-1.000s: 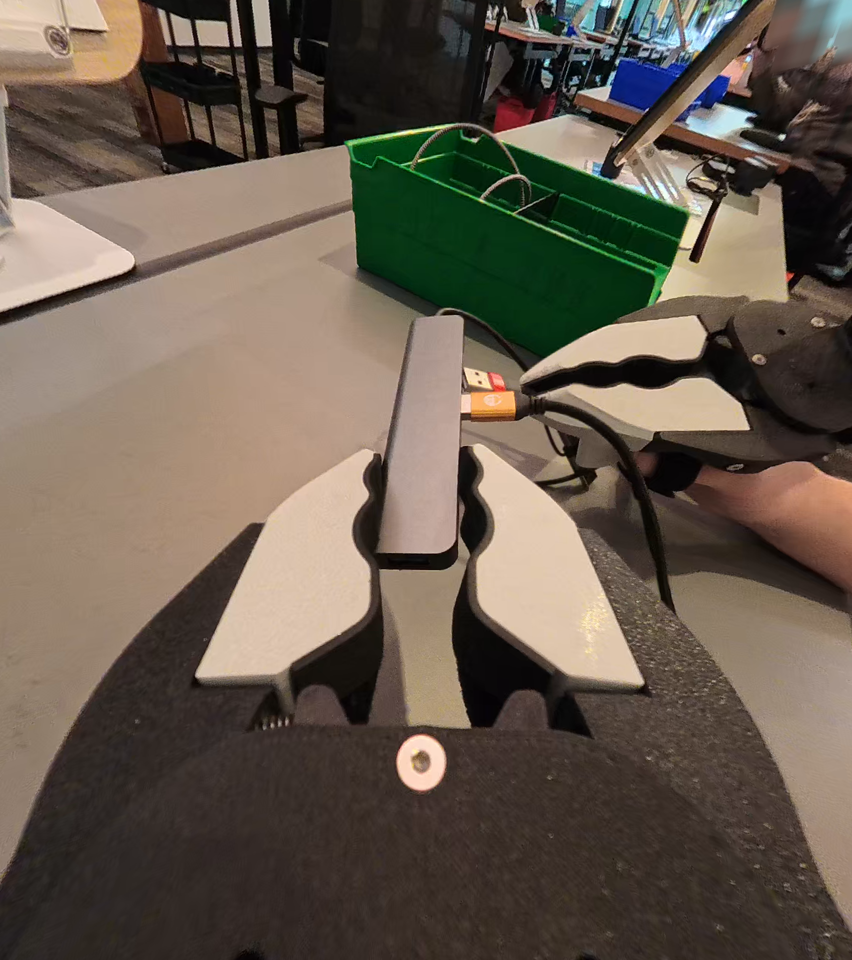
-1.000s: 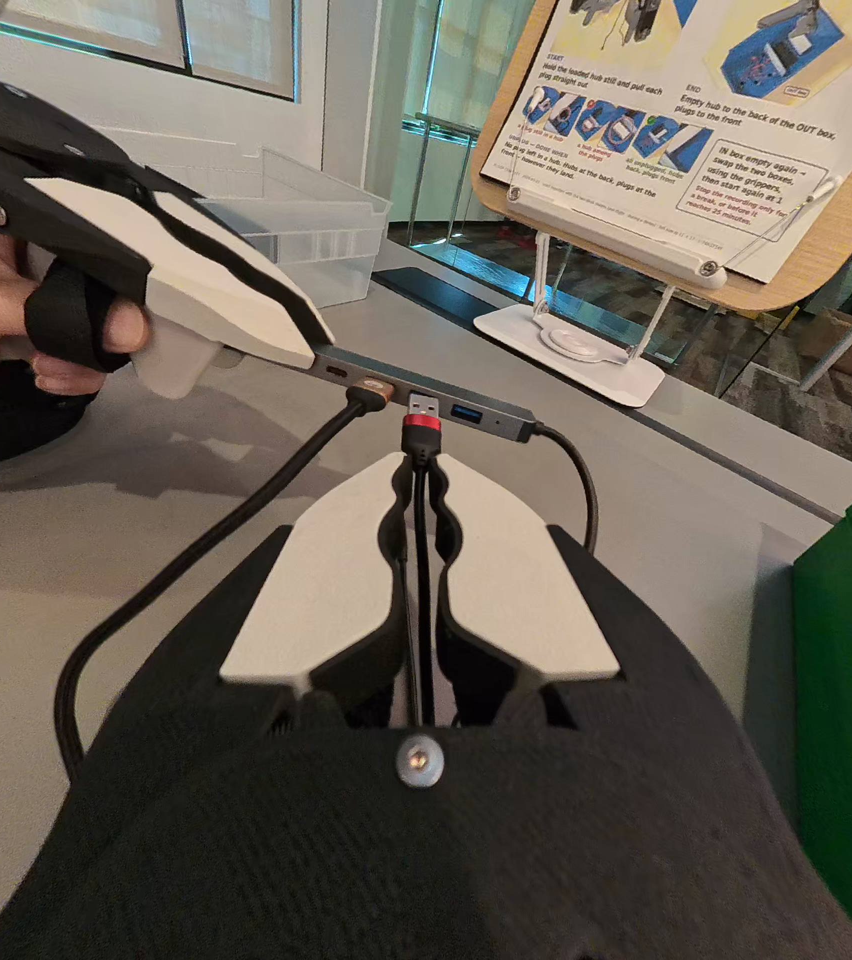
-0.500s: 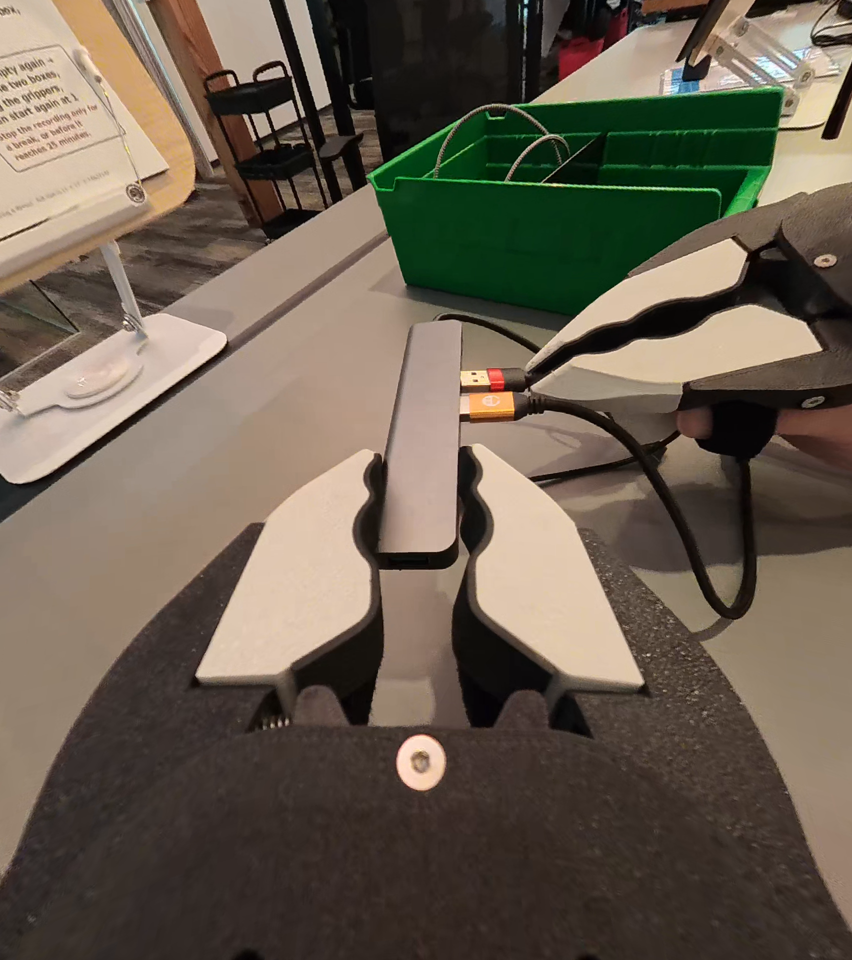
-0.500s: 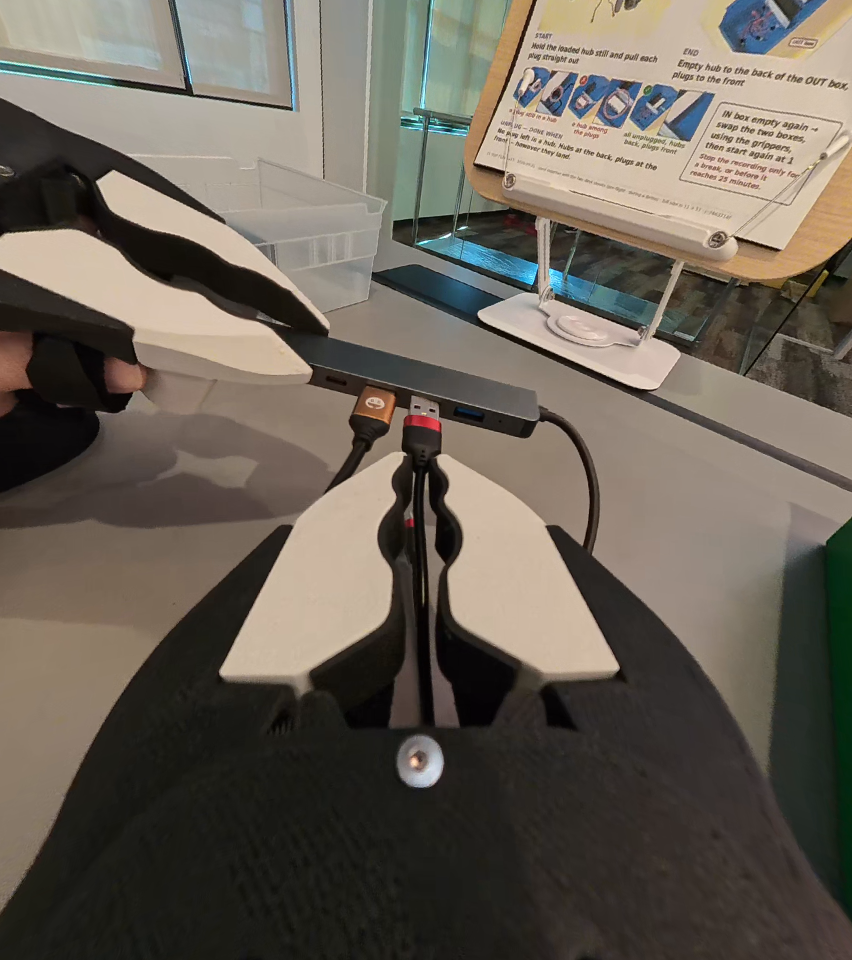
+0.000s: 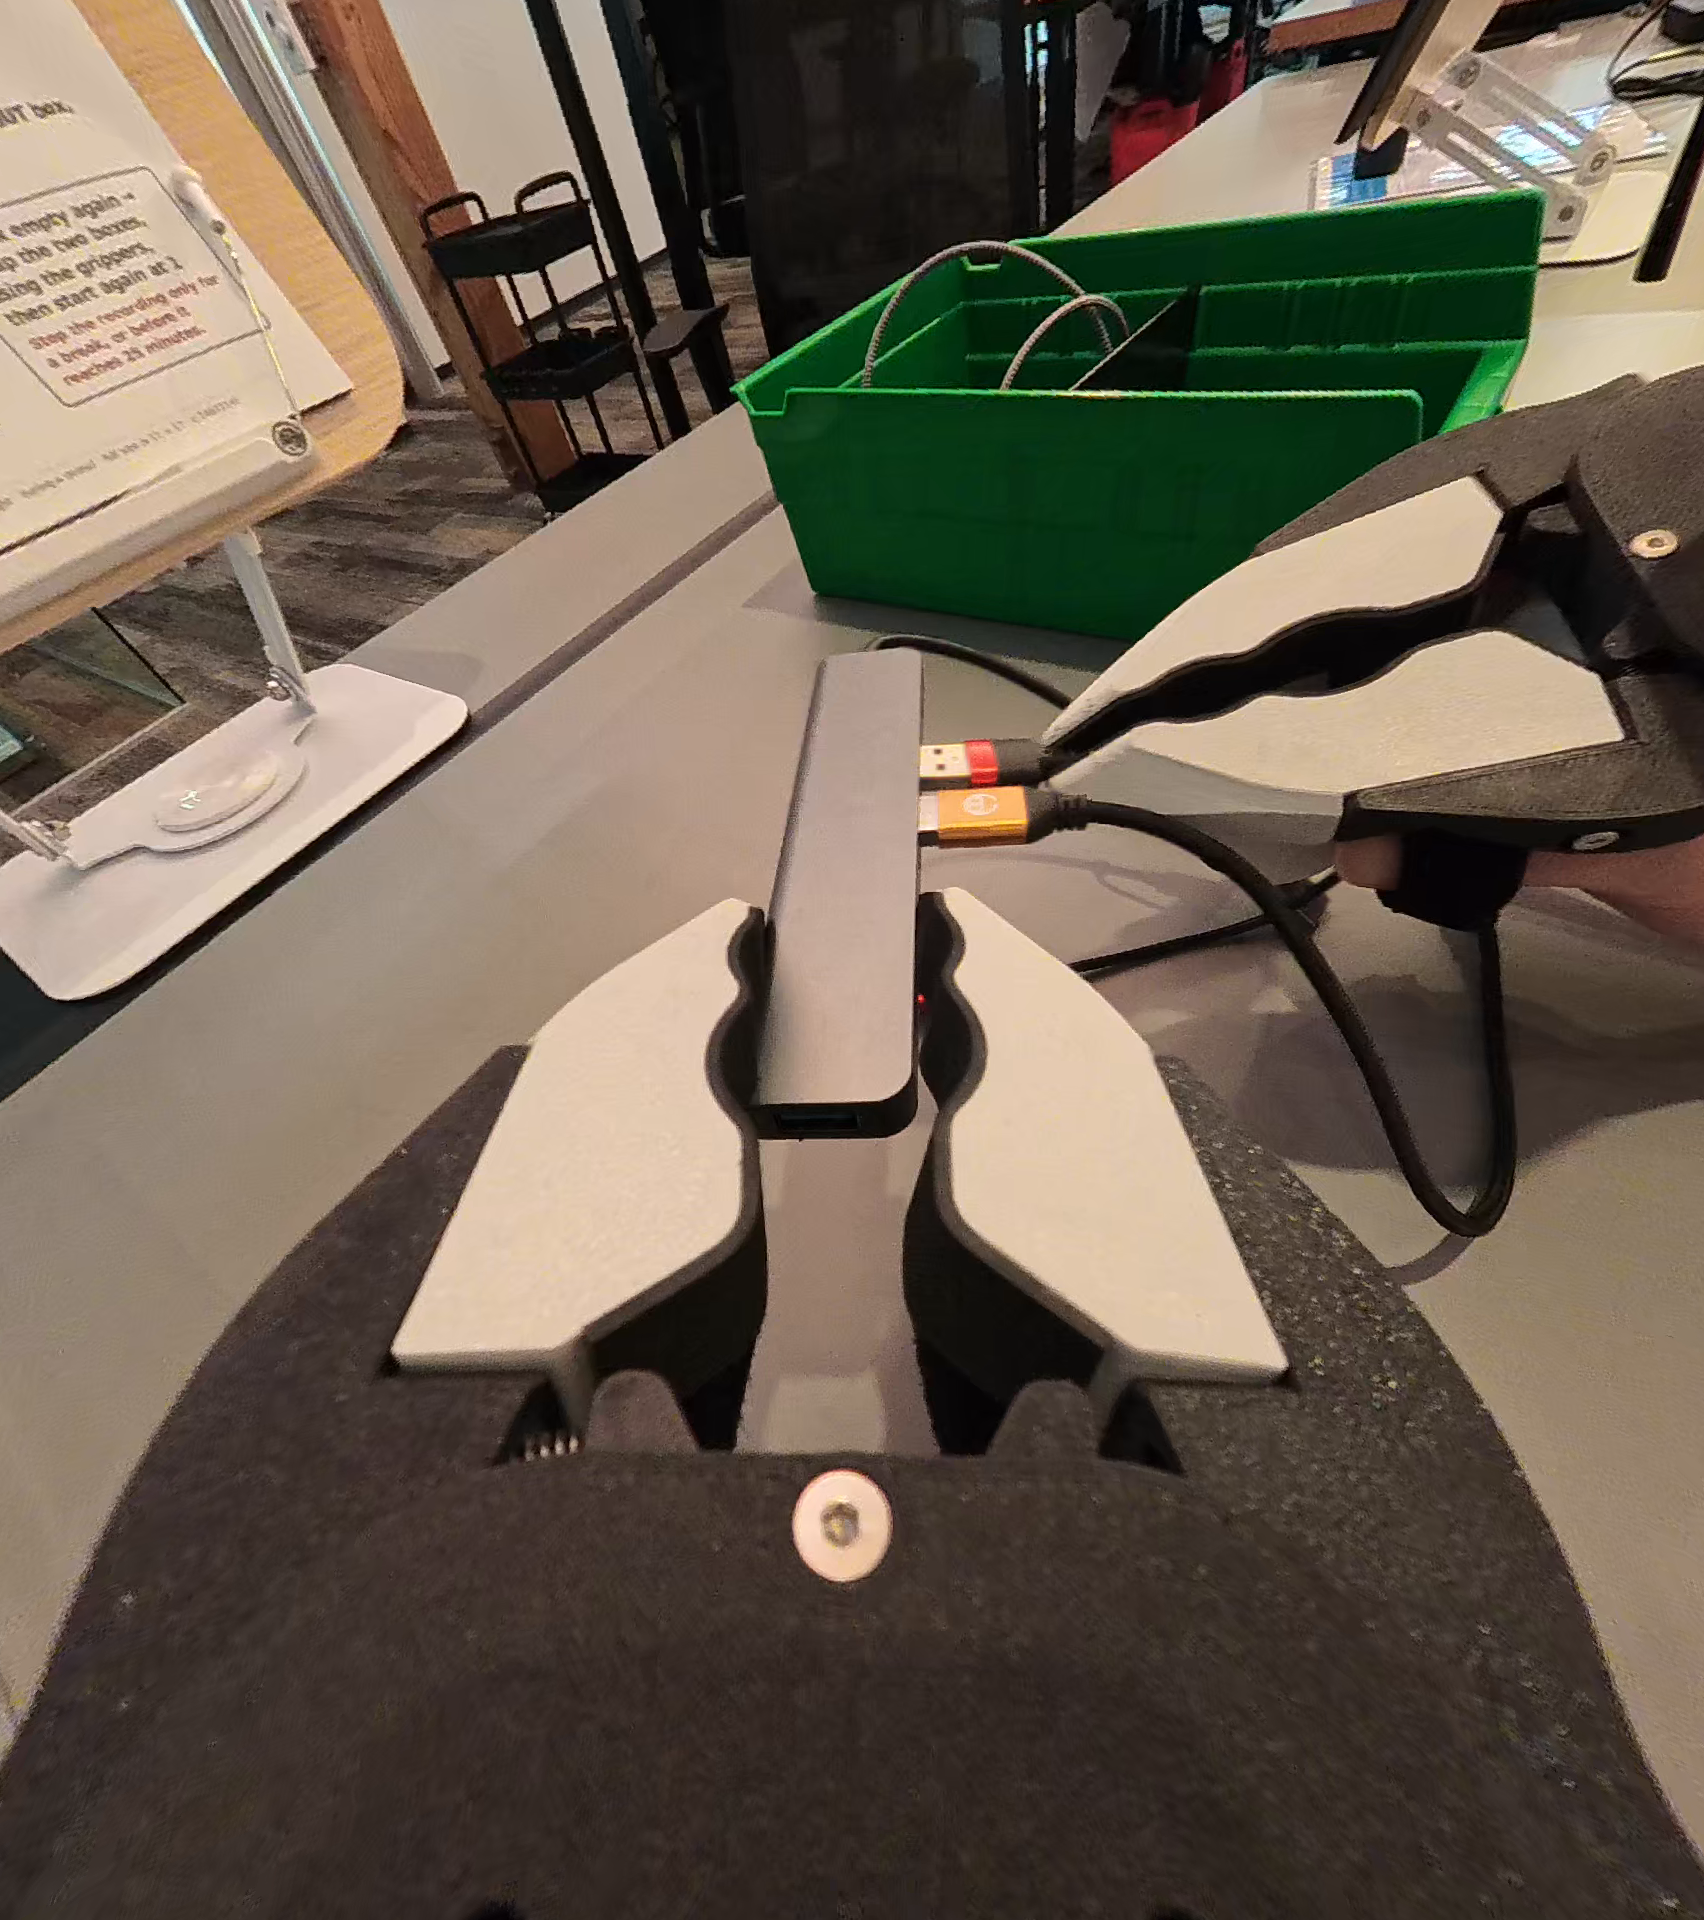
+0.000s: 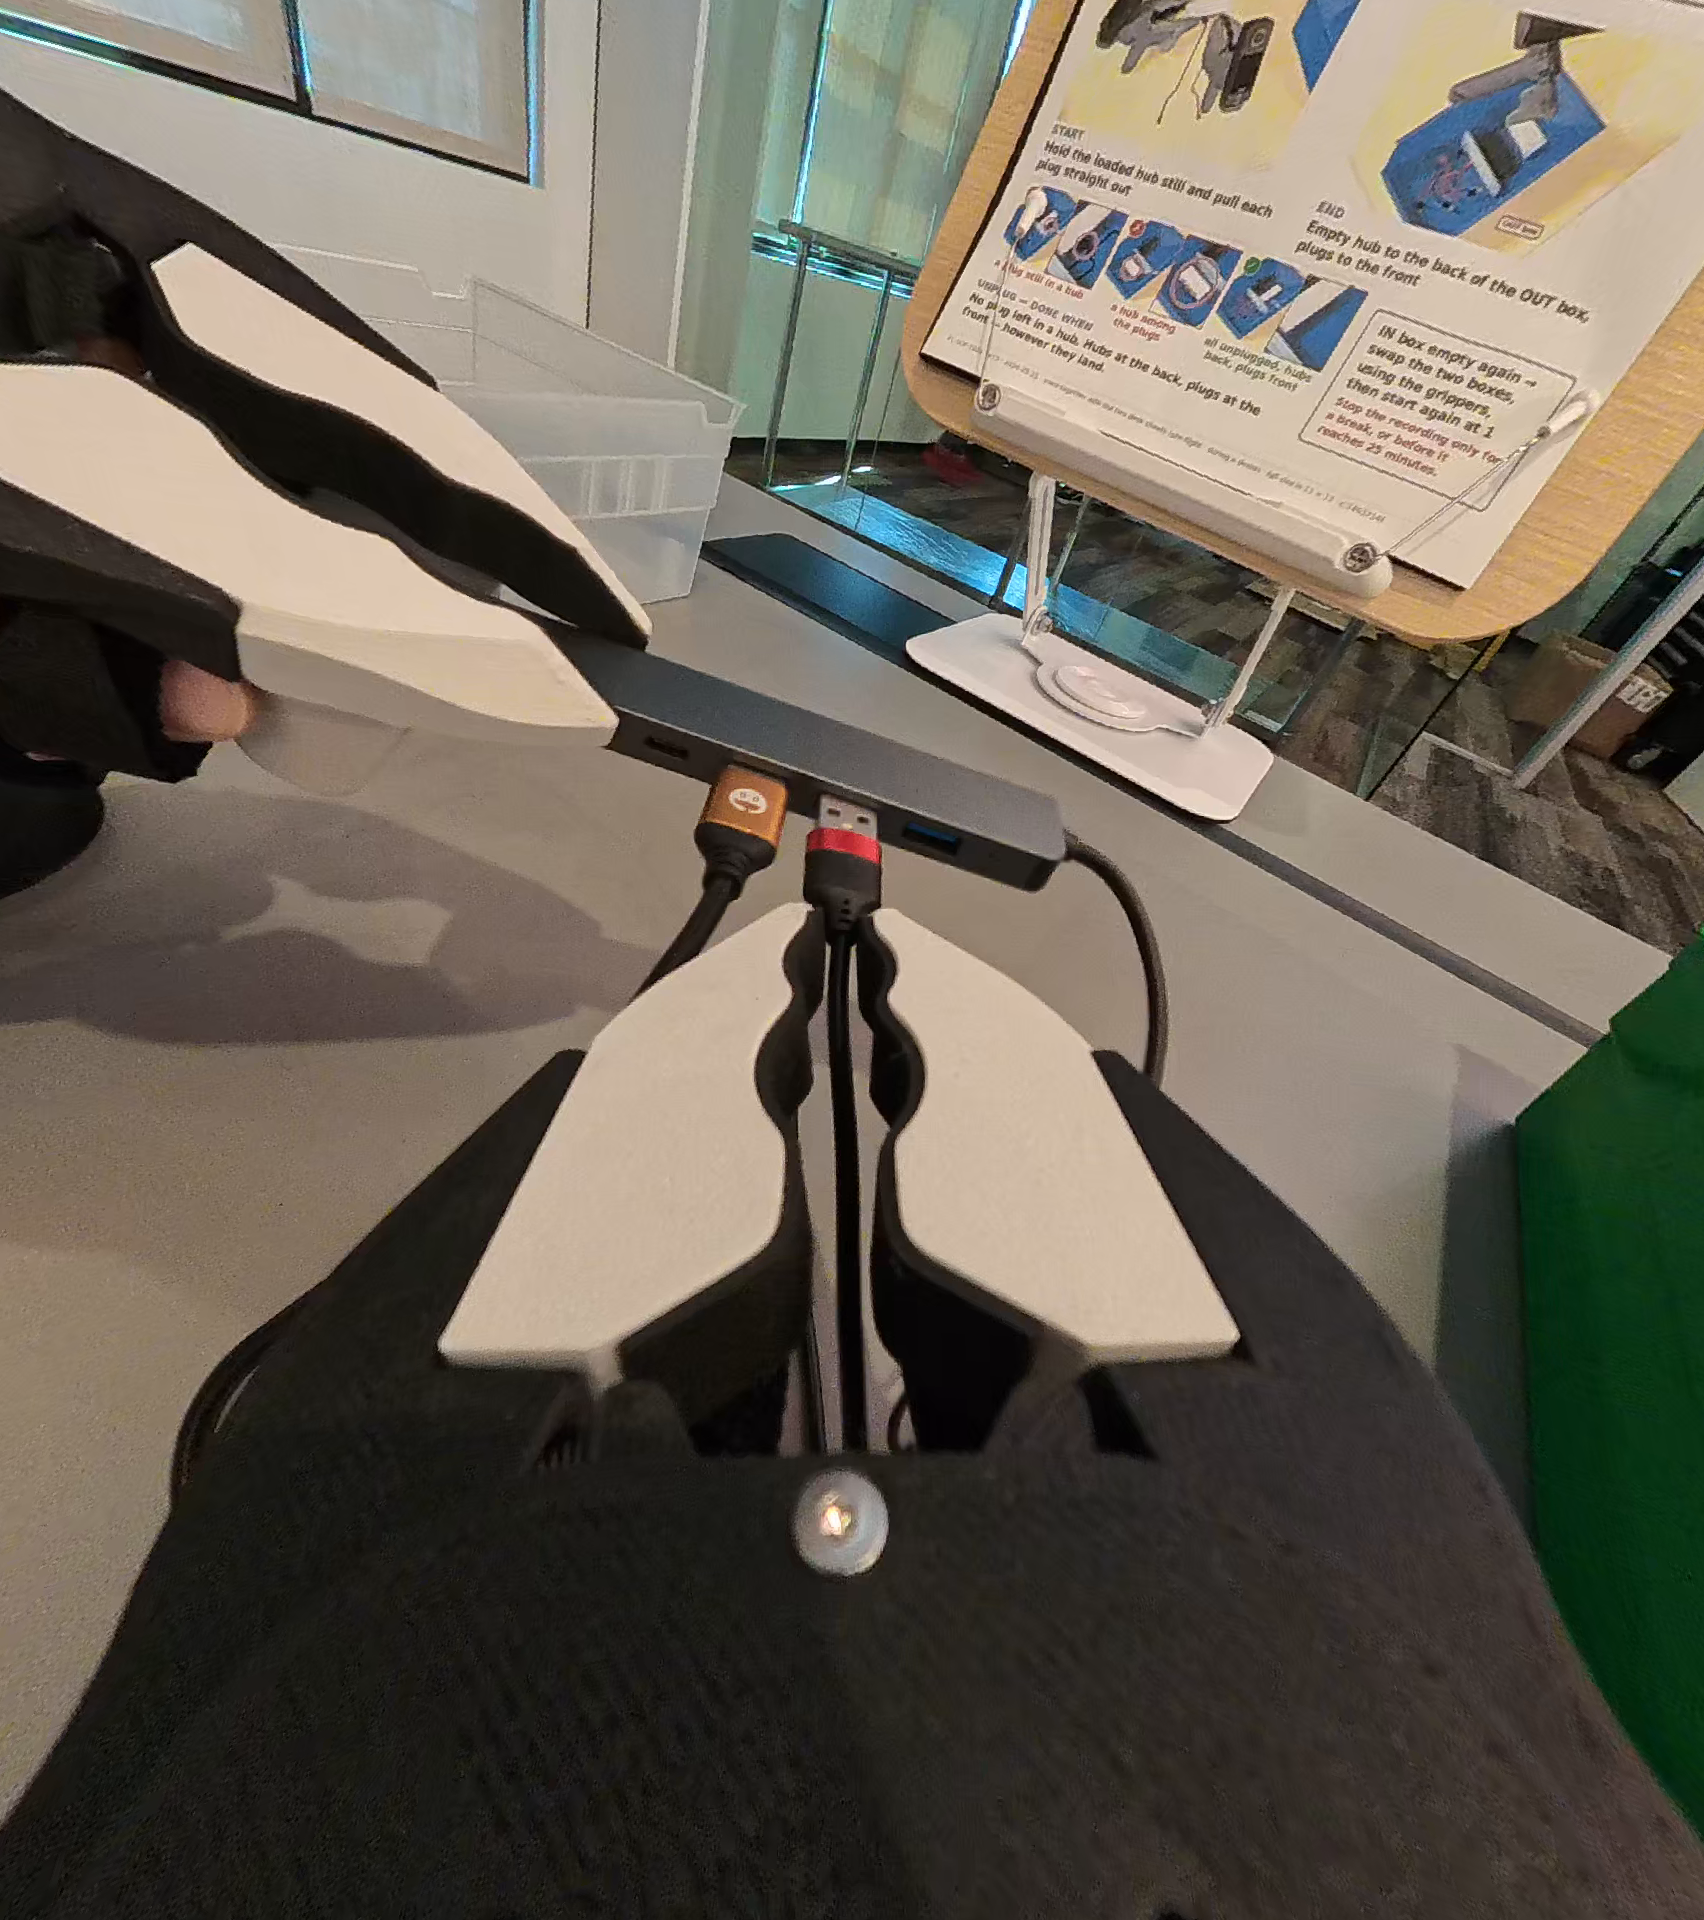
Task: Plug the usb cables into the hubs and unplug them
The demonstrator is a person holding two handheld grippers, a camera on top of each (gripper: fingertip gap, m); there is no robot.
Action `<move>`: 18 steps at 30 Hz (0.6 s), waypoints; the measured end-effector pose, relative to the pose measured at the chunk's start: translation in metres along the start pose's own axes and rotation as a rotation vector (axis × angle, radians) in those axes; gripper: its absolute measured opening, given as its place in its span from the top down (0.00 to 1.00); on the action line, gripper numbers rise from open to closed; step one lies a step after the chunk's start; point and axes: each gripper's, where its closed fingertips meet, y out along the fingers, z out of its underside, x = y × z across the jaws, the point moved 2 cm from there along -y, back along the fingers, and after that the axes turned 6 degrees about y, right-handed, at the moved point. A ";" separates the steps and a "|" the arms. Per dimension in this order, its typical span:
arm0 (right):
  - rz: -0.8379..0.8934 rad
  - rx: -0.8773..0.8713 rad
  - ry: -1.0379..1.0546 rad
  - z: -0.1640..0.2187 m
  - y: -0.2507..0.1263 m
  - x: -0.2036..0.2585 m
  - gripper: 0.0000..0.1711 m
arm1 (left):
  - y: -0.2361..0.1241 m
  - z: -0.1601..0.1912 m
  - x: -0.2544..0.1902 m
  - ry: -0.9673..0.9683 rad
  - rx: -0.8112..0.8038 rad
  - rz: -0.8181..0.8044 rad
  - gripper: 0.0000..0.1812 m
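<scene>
1. Since half a second ago, both views have shifted only a little: the red plug (image 6: 841, 844) sits slightly closer to the hub (image 5: 848, 873), and the stand (image 5: 204, 810) with the printed sheet fills more of the left wrist view.
2. The left gripper (image 5: 840, 935) has its fingers (image 5: 609, 1122) closed on the near end of the hub, so that the ports along the side stay free and the hub does not turn when a plug pushes on it.
3. The hub is held above the counter (image 5: 256, 1143), with its own cable (image 6: 1139, 966) hanging from the far end.
4. The right gripper (image 6: 843, 920) has its fingers (image 6: 1024, 1153) nearly closed on the black cable just behind the red plug, which points straight at a port; the metal tip touches the hub or is just beside it, and it appears not fully seated.
5. The orange plug (image 6: 744, 816) is already in the next port, and its cable (image 5: 1388, 1039) loops down to the counter.
6. A blue port (image 6: 934, 837) farther along is free.
7. The green bin (image 5: 1118, 468) stands behind the hub with more cables inside.
8. Judgement: the step in hand is pushing in the red plug, and holding so close to it keeps it from bending aside.
</scene>
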 end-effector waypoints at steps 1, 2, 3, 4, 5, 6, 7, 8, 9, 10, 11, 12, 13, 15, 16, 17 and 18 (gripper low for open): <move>0.000 0.001 0.004 0.000 0.000 0.000 0.96 | 0.000 0.000 -0.001 -0.002 0.000 0.003 0.85; -0.001 0.004 0.008 0.001 0.000 0.000 0.96 | 0.001 0.000 -0.001 0.007 0.003 -0.001 0.85; -0.004 0.009 0.013 0.002 0.001 0.000 0.96 | 0.001 0.001 -0.002 0.019 0.009 -0.005 0.85; -0.007 0.011 0.020 0.002 0.001 0.000 0.96 | 0.002 0.001 -0.002 0.031 0.013 -0.009 0.85; -0.008 0.007 0.028 0.002 0.001 -0.001 0.96 | 0.002 0.000 -0.003 0.036 0.011 -0.011 0.85; -0.008 0.003 0.033 0.001 0.000 -0.001 0.96 | 0.002 -0.001 -0.003 0.037 0.008 -0.010 0.85; -0.007 -0.003 0.037 0.001 0.000 -0.002 0.96 | 0.001 -0.001 -0.003 0.036 0.003 -0.010 0.85; -0.006 -0.009 0.040 0.000 0.000 -0.002 0.96 | 0.001 -0.002 -0.003 0.033 -0.002 -0.010 0.85; -0.004 -0.013 0.039 -0.001 -0.001 -0.001 0.96 | 0.001 -0.003 -0.003 0.031 -0.006 -0.010 0.85; -0.002 -0.017 0.037 -0.001 -0.001 -0.001 0.96 | 0.001 -0.003 -0.004 0.028 -0.009 -0.010 0.85; -0.001 -0.022 0.036 -0.001 -0.001 -0.001 0.96 | 0.000 -0.003 -0.004 0.025 -0.010 -0.009 0.85; -0.001 -0.030 0.039 -0.002 -0.001 -0.001 0.96 | 0.000 -0.004 -0.004 0.021 -0.016 -0.007 0.85; 0.000 -0.045 0.045 -0.004 -0.002 -0.001 0.96 | 0.000 -0.005 -0.005 0.012 -0.026 -0.001 0.85; 0.003 -0.075 0.063 -0.008 -0.004 -0.002 0.96 | -0.001 -0.008 -0.005 -0.003 -0.047 0.002 0.85; 0.002 -0.078 0.069 -0.008 -0.004 -0.002 0.96 | -0.002 -0.009 -0.005 -0.004 -0.050 0.002 0.85; 0.001 -0.080 0.073 -0.008 -0.005 -0.002 0.96 | -0.002 -0.010 -0.006 -0.007 -0.055 0.003 0.85; 0.002 -0.086 0.077 -0.008 -0.005 -0.002 0.96 | -0.002 -0.010 -0.006 -0.013 -0.055 0.009 0.85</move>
